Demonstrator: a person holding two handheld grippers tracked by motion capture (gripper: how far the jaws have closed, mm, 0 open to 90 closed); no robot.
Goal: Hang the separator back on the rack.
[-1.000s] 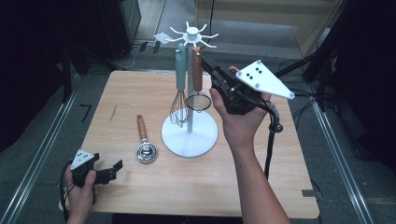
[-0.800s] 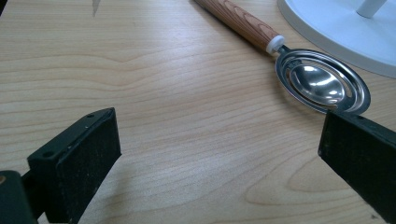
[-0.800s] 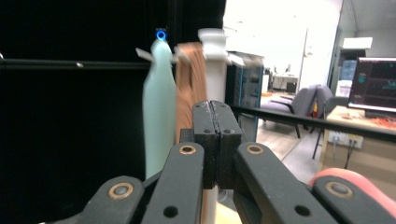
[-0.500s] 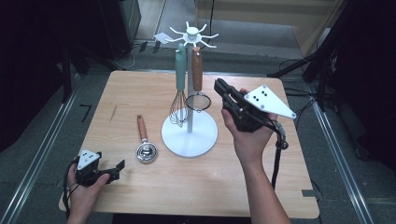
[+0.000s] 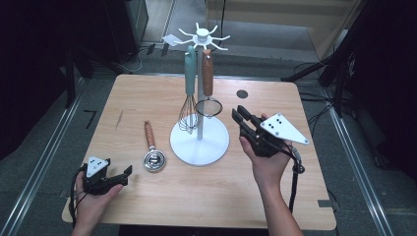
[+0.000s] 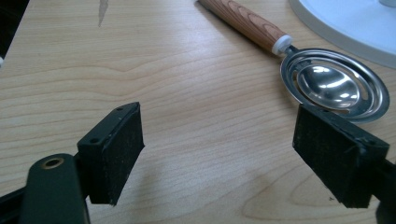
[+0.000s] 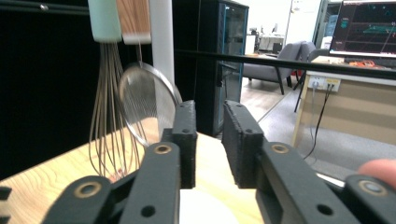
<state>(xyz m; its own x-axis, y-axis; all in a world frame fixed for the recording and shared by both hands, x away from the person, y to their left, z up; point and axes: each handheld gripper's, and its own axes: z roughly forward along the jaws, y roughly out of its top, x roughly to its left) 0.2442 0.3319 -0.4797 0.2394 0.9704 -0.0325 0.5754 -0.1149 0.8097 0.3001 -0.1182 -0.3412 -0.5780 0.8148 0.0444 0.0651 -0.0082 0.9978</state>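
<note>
A white hook stand (image 5: 206, 145) rises mid-table. From it hang a teal-handled whisk (image 5: 189, 115) and a wooden-handled mesh strainer (image 5: 208, 105). Left of the base lies a wooden-handled metal scoop (image 5: 153, 160). My right gripper (image 5: 238, 112) hovers right of the stand, pointing at the strainer. Its jaws have just been opening and stand slightly apart with nothing between them (image 7: 209, 135); the strainer (image 7: 144, 107) and whisk (image 7: 105, 116) hang ahead. My left gripper (image 5: 124, 175) rests at the near left. It is open, its jaws have just been closing a little, and bare wood shows between them (image 6: 219, 154); the scoop (image 6: 327, 86) lies beyond.
The wooden table (image 5: 147, 88) has a dark round mark (image 5: 241, 93) at its far right. Dark floor and metal rails run along both sides. The stand's white base (image 6: 355, 23) lies close behind the scoop.
My right gripper has sunk from beside the hanging strainer's handle to low at the right of the stand, and its jaws have parted slightly. The left hand has stayed in place.
</note>
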